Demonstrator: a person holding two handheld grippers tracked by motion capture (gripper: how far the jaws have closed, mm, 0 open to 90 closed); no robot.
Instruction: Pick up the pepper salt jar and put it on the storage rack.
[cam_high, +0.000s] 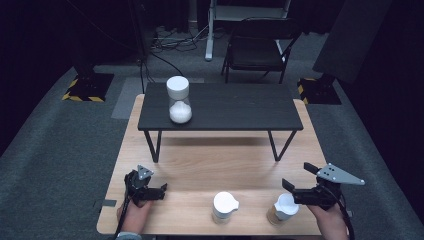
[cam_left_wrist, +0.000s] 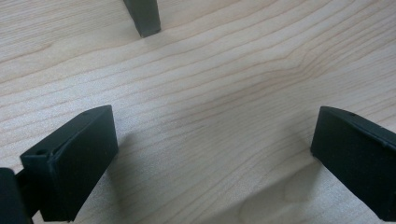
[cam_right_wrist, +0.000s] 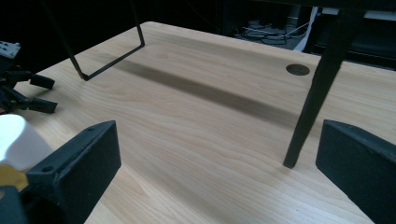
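Cup (cam_high: 285, 206) with the white lid sits at the table's (cam_high: 220, 165) near edge, just left of our right gripper (cam_high: 296, 186), upright; both grippers' jaws are wide open and empty, left gripper (cam_high: 159, 190) well apart.

High view looks down; both tool views skim the shared wooden table (cam_high: 210, 165).

White jar (cam_high: 179, 99) stands on the black shelf (cam_high: 235, 106); folding chair (cam_high: 257, 47) behind.
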